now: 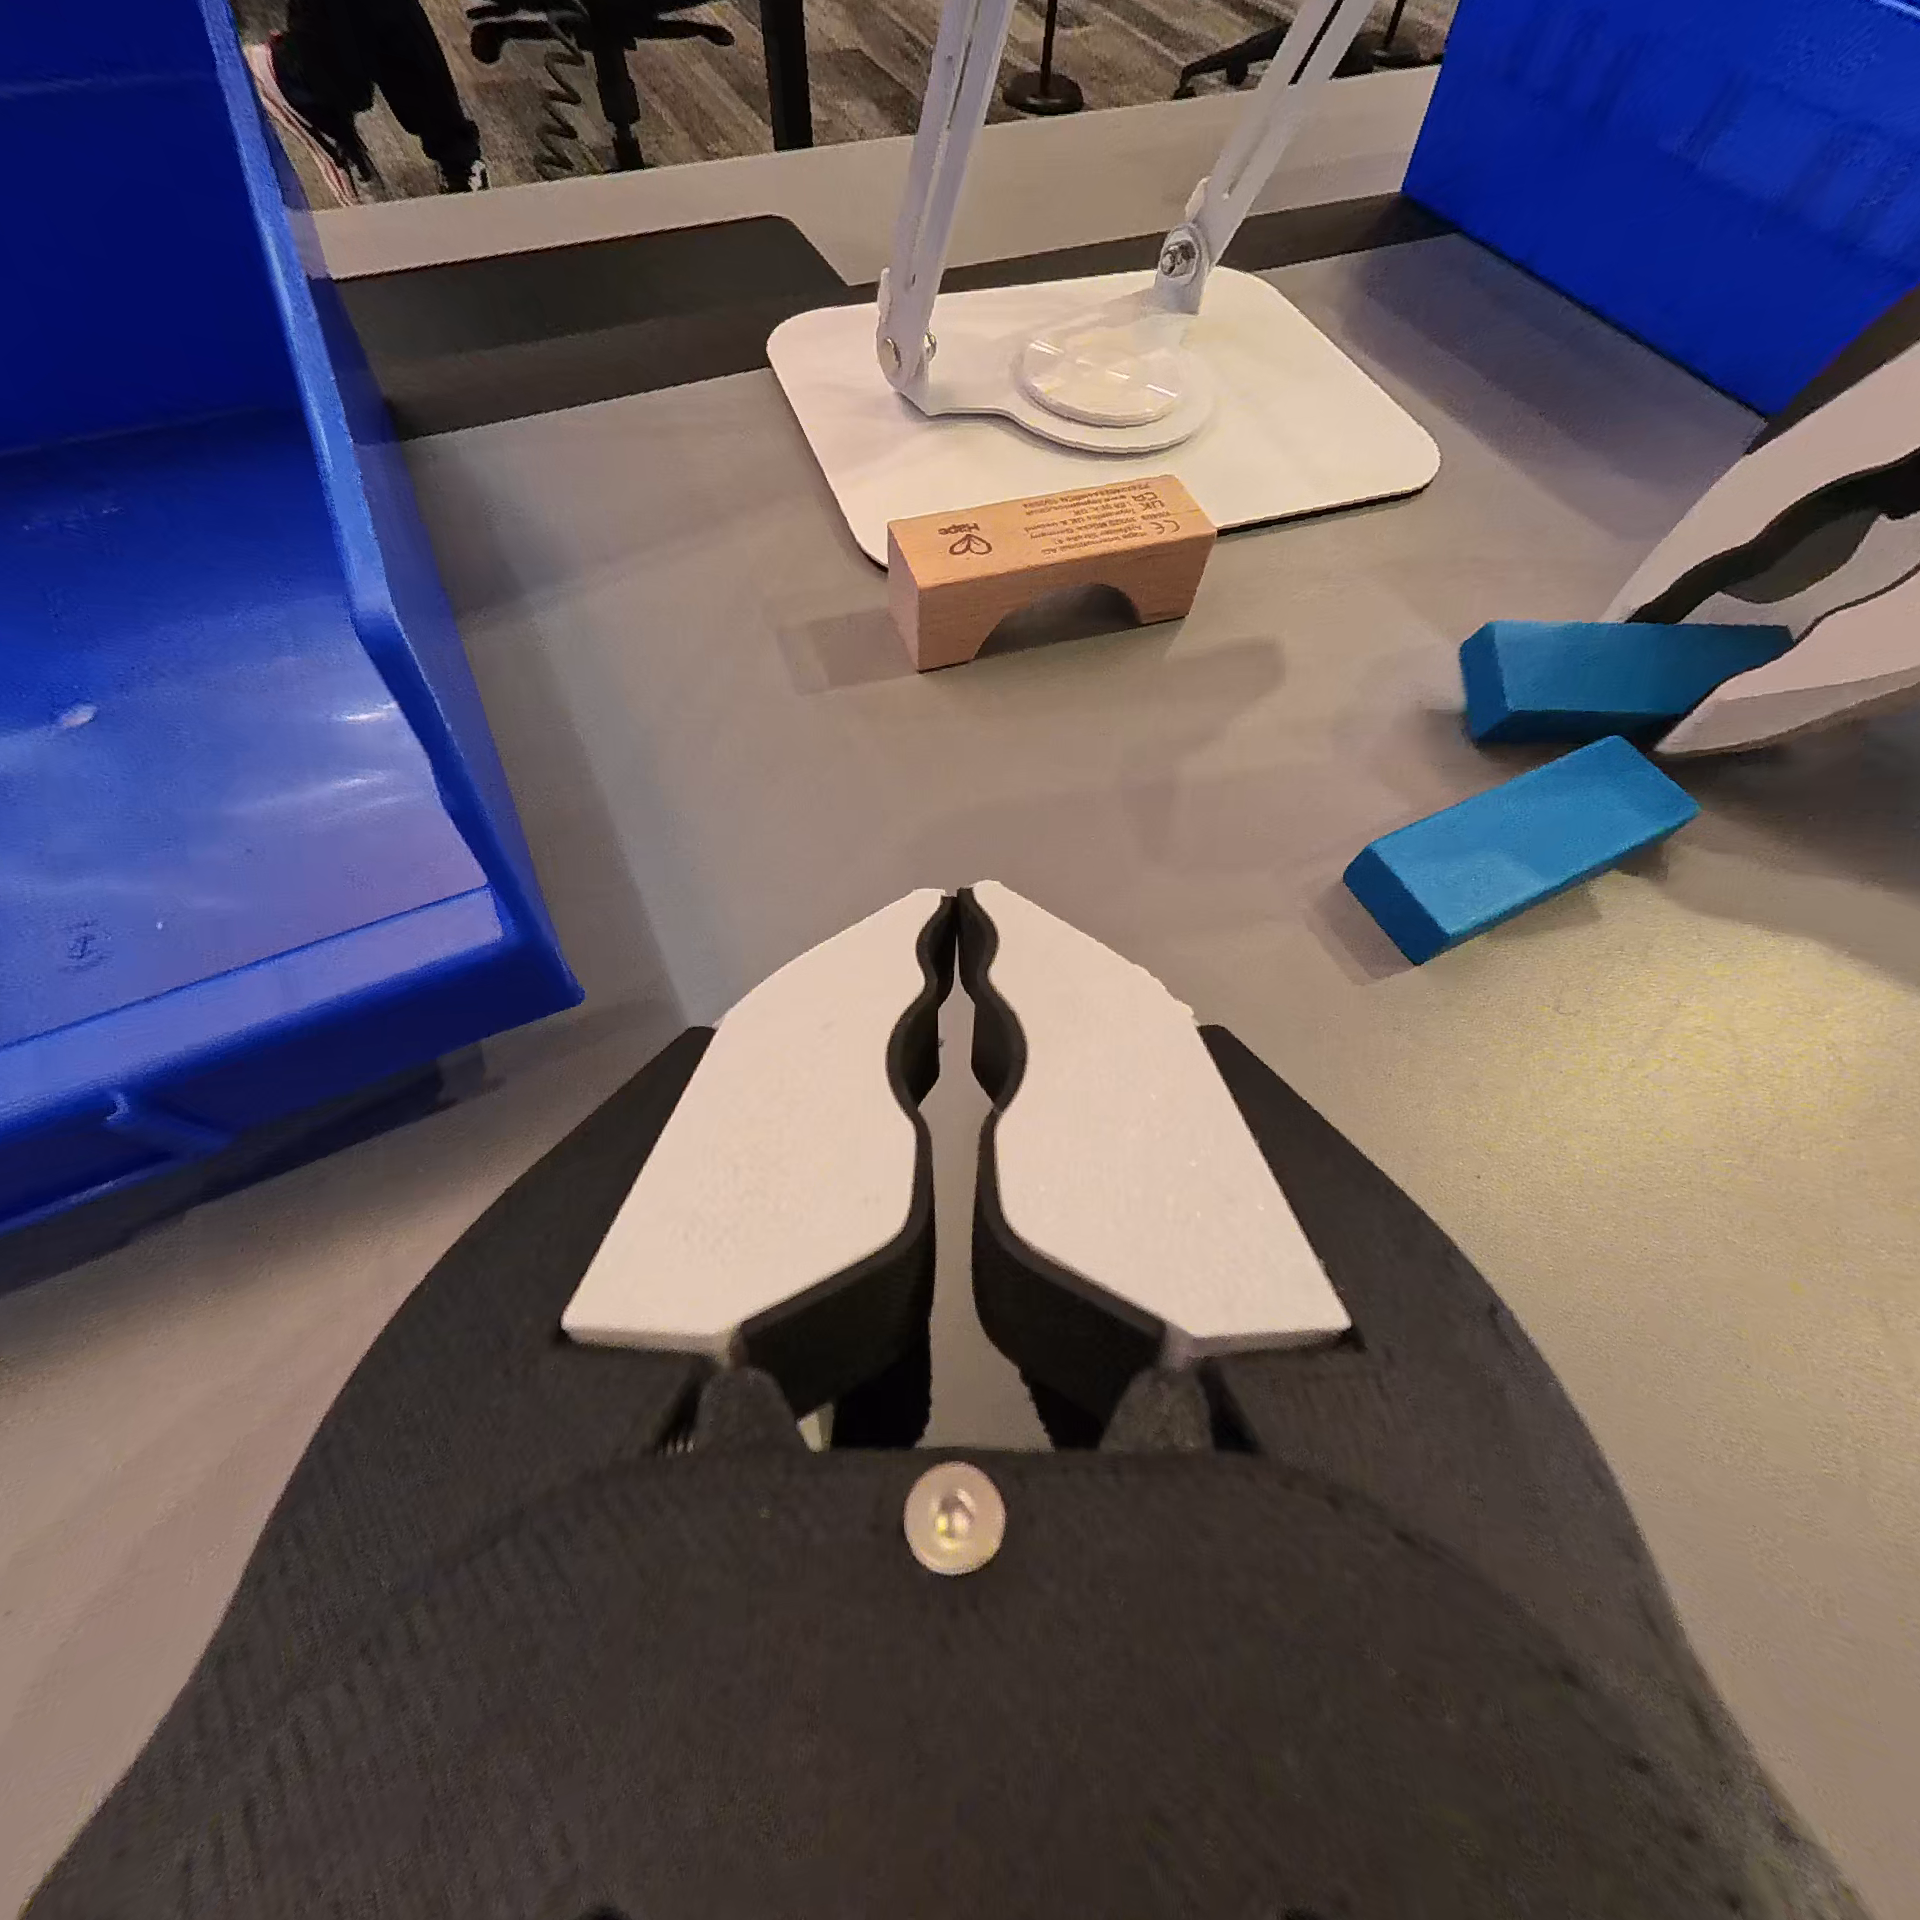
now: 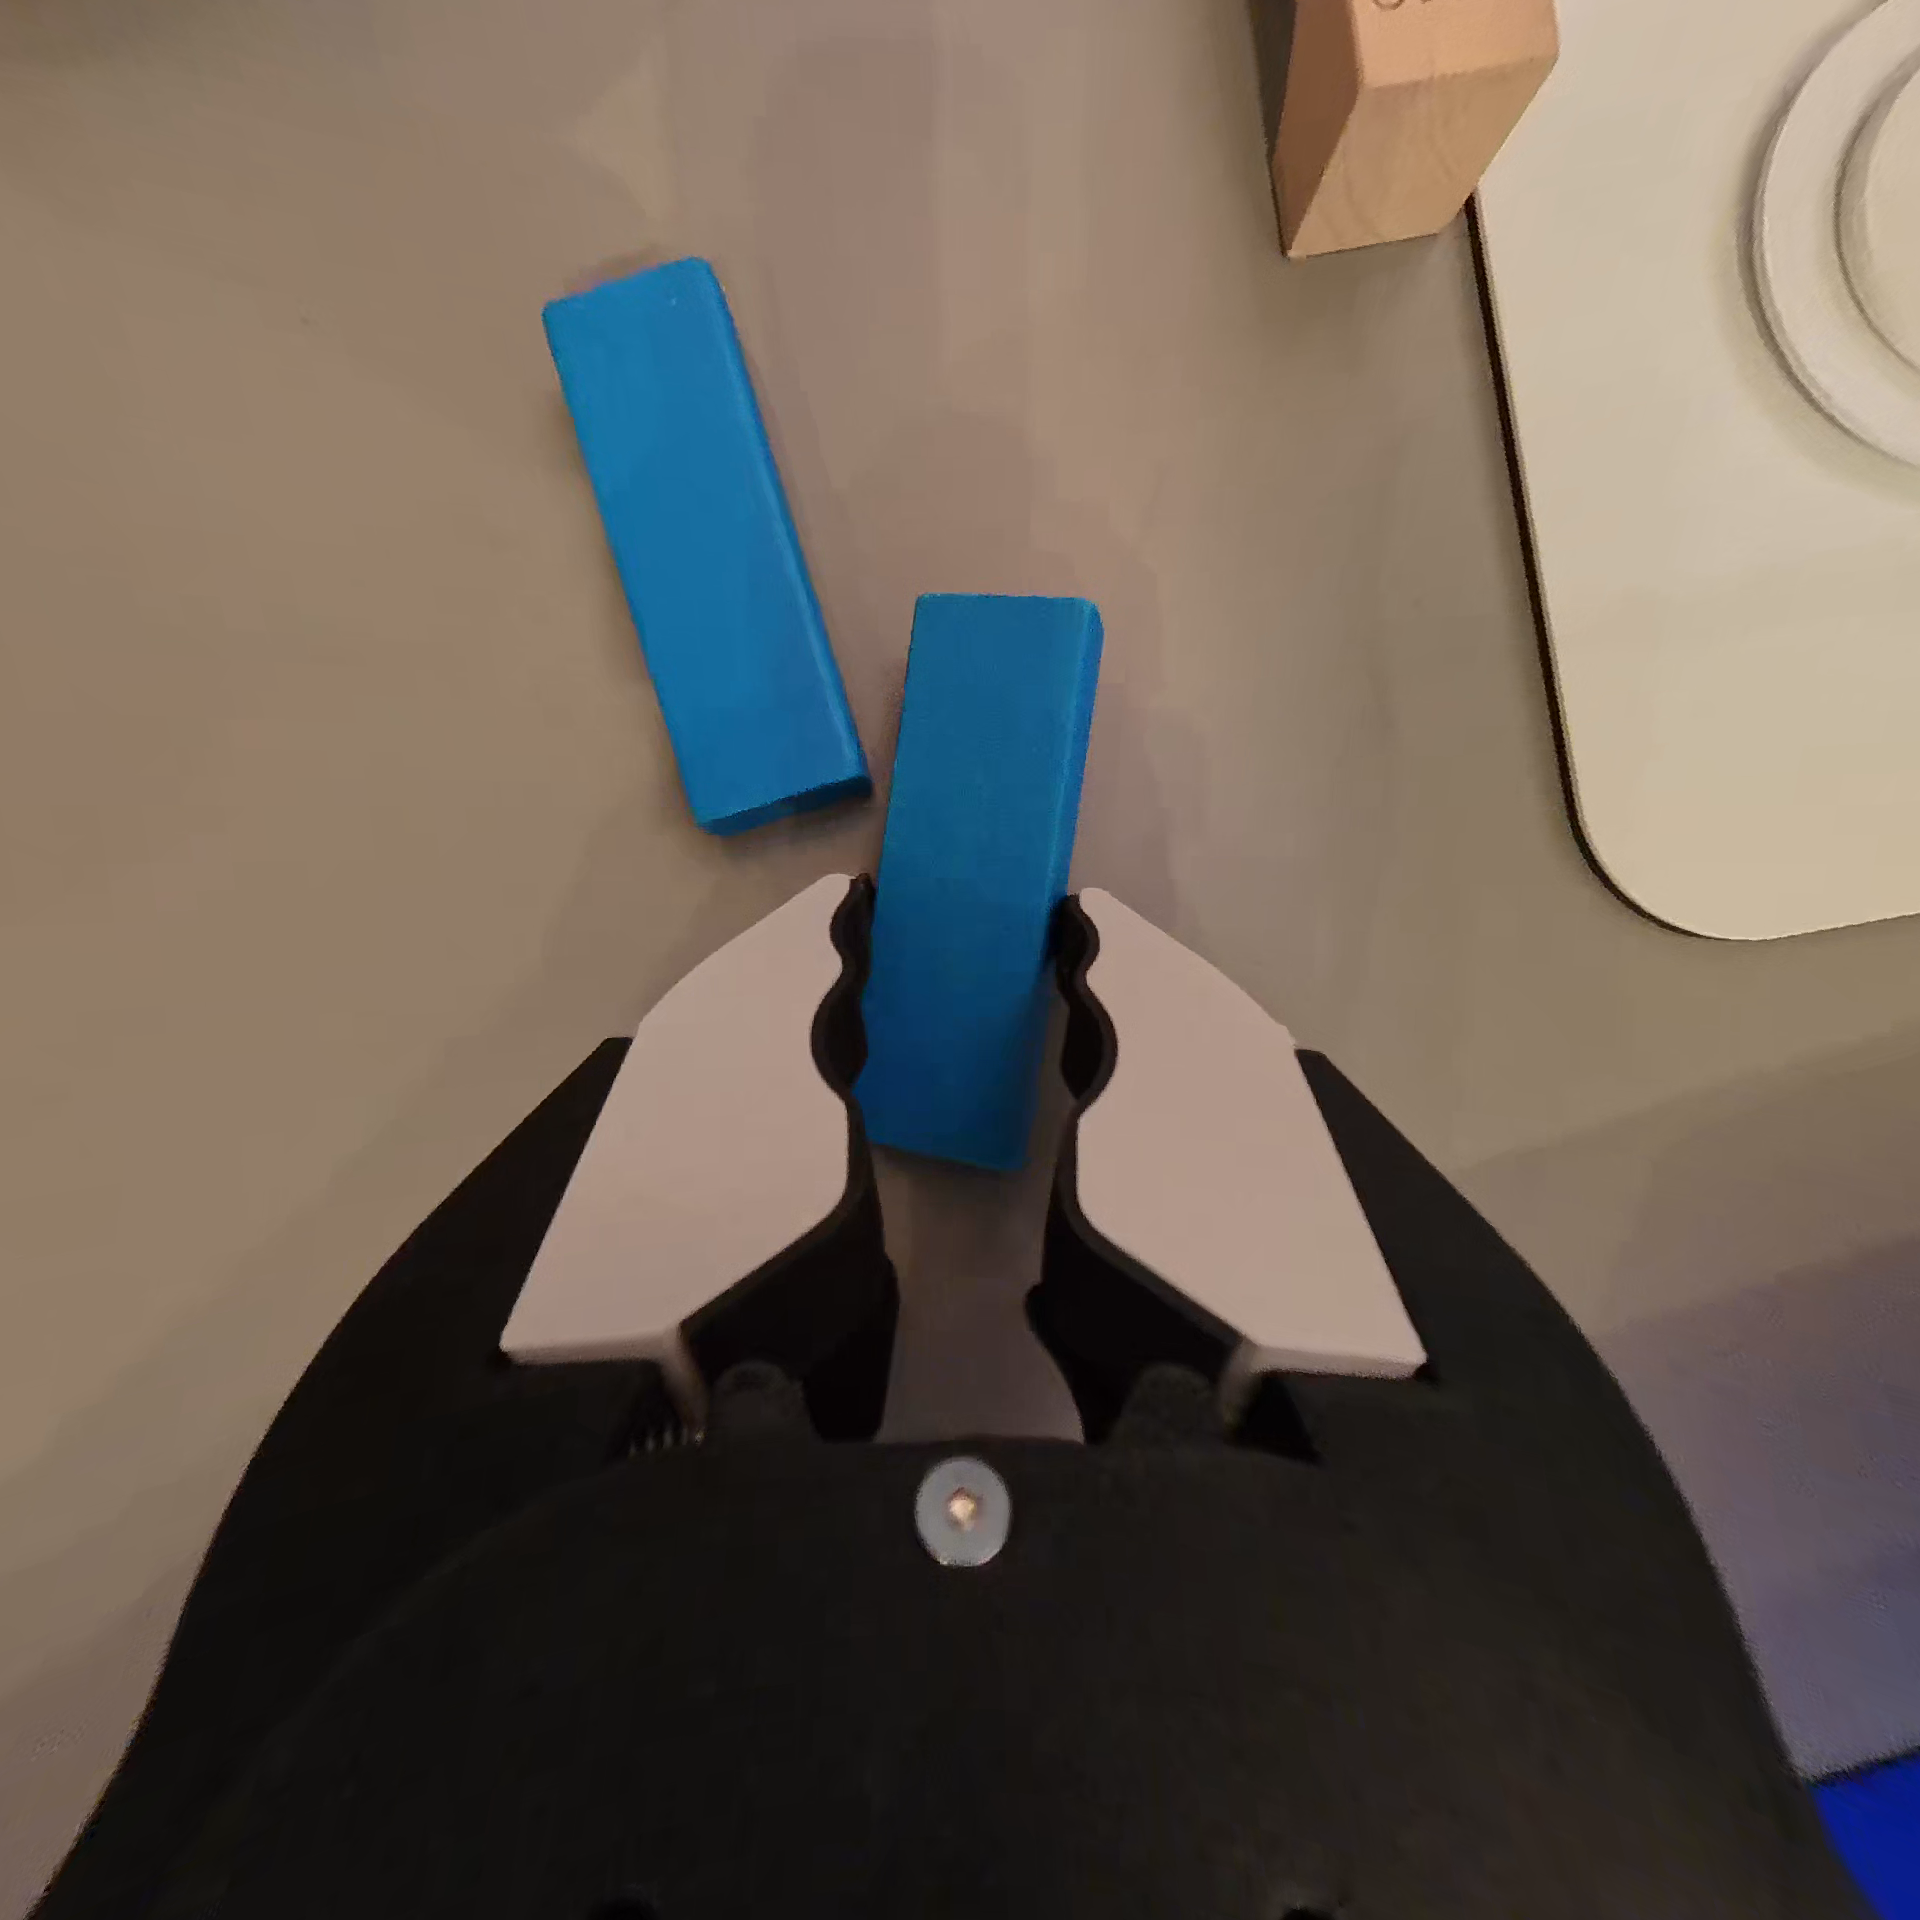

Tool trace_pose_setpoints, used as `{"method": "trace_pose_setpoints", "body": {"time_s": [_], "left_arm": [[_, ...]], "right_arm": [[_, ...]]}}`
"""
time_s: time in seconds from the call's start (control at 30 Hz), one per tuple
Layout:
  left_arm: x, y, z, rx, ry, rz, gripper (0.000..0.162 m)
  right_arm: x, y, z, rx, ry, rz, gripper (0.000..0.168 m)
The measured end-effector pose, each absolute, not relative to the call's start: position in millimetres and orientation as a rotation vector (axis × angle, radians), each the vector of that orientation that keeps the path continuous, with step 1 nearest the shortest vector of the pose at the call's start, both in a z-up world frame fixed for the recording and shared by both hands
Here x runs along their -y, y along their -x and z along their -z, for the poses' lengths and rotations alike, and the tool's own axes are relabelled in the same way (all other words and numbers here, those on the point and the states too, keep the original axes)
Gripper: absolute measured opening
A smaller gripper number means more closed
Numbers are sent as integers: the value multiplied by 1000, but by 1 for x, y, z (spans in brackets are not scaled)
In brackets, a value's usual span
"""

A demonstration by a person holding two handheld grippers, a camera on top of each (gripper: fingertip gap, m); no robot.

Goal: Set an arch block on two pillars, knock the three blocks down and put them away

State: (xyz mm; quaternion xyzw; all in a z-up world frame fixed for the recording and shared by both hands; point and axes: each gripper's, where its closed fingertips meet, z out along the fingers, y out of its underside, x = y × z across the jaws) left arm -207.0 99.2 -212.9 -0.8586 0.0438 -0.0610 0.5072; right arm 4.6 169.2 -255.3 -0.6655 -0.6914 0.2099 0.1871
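Straddling one blue pillar (image 2: pixel 971 883), the right gripper (image 2: pixel 966 904) has its fingers (image 2: pixel 727 1091) against the pillar's two long sides; the black pads meet the block at the tips, so it looks clamped, though how firmly cannot be told. That pillar lies flat on the grey table (image 2: pixel 260 623), its far end pointing away from the camera. The second pillar (image 2: pixel 707 540) lies flat just beside it to the left, tilted a little, its near corner close to the held block but apart from it.

The left wrist view shows the same pair from the side: the gripped pillar (image 1: pixel 1600 681) farther back with the right gripper's white fingers around its end, and the free pillar (image 1: pixel 1517 847) nearer, at an angle. The left gripper (image 1: pixel 956 904) hangs over bare table with its fingers (image 1: pixel 810 1122) together, tips touching and nothing between them.

The wooden arch (image 1: pixel 1049 566) stands on its two feet in the middle of the table, well apart from both pillars, its rear edge at the front rim of a white lamp base (image 1: pixel 1299 416). In the right wrist view only one end of the arch (image 2: pixel 1403 135) shows, at the top edge, beside the base's rim (image 2: pixel 1662 727).

A blue bin (image 1: pixel 260 623) sits on the table at the left, its open front towards the camera. Another blue bin (image 1: pixel 1662 177) stands at the far right, behind the right gripper.
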Motion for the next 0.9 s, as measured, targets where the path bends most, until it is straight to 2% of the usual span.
{"method": "trace_pose_setpoints", "body": {"time_s": [0.1,0.2,0.3,0.37,0.53,0.67,0.9], "left_arm": [[-99,207,212,-103,2065,149,0],[-98,207,211,-104,2064,149,0],[-99,206,210,-106,2062,152,0],[-99,206,210,-106,2061,153,0],[-100,204,211,-113,2065,156,0],[-101,203,213,-117,2072,154,0],[-102,202,218,-121,2090,158,0]], "right_arm": [[-172,-10,228,1847,1839,-625,34],[-194,-34,166,1641,1810,-625,35],[-249,-93,111,1375,1866,-475,35],[-292,-144,101,1197,1981,-385,35],[-366,-250,158,877,2307,-151,35],[-377,-277,210,807,2475,-40,35],[-384,-279,232,747,2579,-34,36]]}}
